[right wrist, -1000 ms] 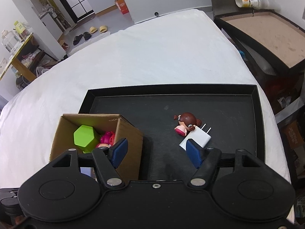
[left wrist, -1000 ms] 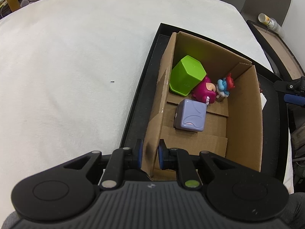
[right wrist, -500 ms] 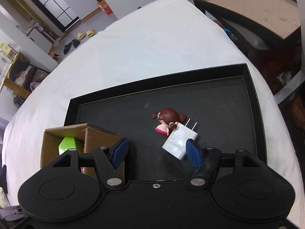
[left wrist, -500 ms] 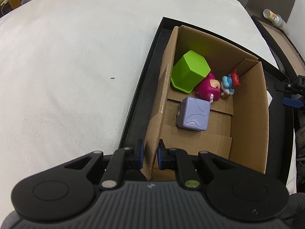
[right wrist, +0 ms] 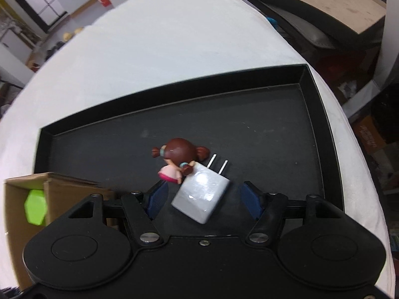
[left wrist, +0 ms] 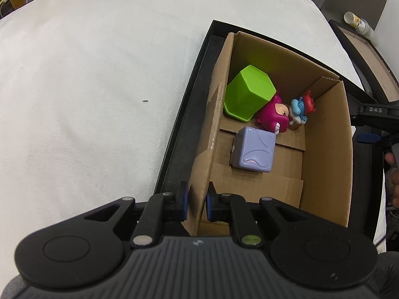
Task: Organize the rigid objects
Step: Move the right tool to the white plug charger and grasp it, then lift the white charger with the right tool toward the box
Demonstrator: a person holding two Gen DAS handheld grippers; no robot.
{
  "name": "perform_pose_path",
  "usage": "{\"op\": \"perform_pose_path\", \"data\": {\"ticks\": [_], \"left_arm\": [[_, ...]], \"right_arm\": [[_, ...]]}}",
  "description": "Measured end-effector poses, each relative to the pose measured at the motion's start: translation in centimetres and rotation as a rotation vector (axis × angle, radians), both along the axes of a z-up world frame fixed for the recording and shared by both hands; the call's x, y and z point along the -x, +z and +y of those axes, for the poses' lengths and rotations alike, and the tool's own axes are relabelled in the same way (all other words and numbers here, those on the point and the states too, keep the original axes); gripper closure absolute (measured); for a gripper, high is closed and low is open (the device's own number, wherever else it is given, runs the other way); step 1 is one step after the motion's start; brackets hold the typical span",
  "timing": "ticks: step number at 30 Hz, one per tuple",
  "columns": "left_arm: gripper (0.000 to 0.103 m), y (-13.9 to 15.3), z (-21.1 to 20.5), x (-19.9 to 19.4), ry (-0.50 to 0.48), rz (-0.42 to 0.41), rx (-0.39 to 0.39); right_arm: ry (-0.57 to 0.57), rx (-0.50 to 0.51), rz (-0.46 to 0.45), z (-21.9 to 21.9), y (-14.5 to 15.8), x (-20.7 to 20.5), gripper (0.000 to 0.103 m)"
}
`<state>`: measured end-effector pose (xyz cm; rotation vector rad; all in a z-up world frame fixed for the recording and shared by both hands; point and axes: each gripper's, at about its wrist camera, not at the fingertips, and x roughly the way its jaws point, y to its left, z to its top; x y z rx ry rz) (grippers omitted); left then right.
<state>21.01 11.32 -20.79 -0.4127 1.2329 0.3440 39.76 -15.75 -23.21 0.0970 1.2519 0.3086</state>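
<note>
A cardboard box (left wrist: 326,149) stands in a black tray (left wrist: 184,114). It holds a green hexagonal cup (left wrist: 247,94), a magenta toy (left wrist: 271,117), a small blue and red figure (left wrist: 301,109) and a lilac cube (left wrist: 253,150). My left gripper (left wrist: 197,200) is shut on the box's near left wall. In the right wrist view my right gripper (right wrist: 204,199) is open, its blue pads on either side of a white plug charger (right wrist: 202,195) lying on the tray (right wrist: 261,134). A brown-haired doll (right wrist: 178,159) lies against the charger's far side.
The tray lies on a white cloth-covered table (left wrist: 87,87). The box corner with the green cup (right wrist: 36,206) shows at the left of the right wrist view. A second dark tray with a brown floor (right wrist: 324,2) and clutter lie beyond the table's right edge.
My right gripper has moved forward and down over the tray, so the charger now lies between its open pads. My left gripper keeps its hold on the box wall.
</note>
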Motion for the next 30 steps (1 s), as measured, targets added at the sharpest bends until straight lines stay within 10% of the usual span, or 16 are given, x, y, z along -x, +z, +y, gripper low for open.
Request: {"op": "perform_pose_path", "data": {"ticks": [12, 30], "left_arm": [[0.09, 0.1, 0.1, 0.0, -0.002, -0.004, 0.009], [0.09, 0.8, -0.5, 0.6, -0.009, -0.016, -0.01]], "right_arm": [[0.042, 0.191, -0.013, 1.4, -0.5, 1.4, 0.067], [0.034, 0.045, -0.028, -2.2, 2.7, 3.8, 0.067]]}}
